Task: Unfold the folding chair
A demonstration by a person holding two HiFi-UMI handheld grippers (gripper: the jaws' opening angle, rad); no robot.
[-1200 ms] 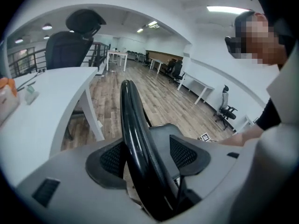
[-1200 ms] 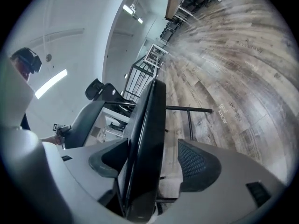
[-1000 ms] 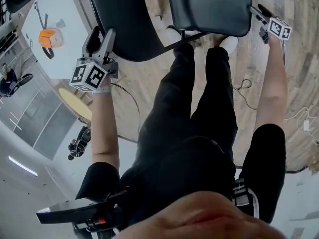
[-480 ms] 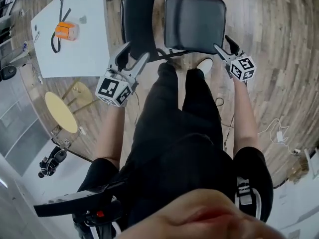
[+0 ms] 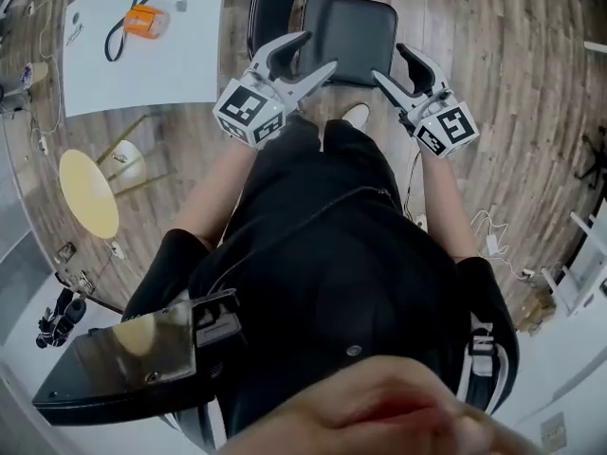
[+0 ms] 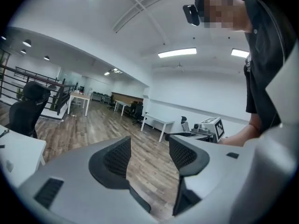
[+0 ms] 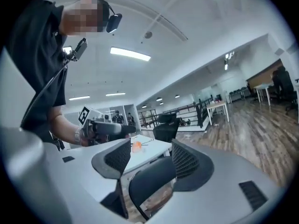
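The black folding chair stands opened on the wood floor, with its seat (image 5: pixel 347 34) flat and its backrest (image 5: pixel 270 6) to the left of it. In the right gripper view the curved backrest (image 7: pixel 150 181) shows low down, far beyond the jaws. Both grippers hang in the air well above the chair and touch nothing. My left gripper (image 5: pixel 317 51) is open and empty, and its jaws (image 6: pixel 149 148) frame only distant floor. The jaws of my right gripper (image 5: pixel 387 63) are closing a little, still wide apart with nothing between the pads (image 7: pixel 148 155).
A white table (image 5: pixel 180 64) left of the chair carries an orange object (image 5: pixel 147 19) and a black cable. A round yellow stool (image 5: pixel 88 192) stands lower left. White cables (image 5: pixel 493 245) lie on the floor at the right. A black office chair (image 7: pixel 166 124) stands beyond the table.
Both grippers have risen clear of the chair, the right one away from the seat's right edge. The chair now looks smaller and farther below.
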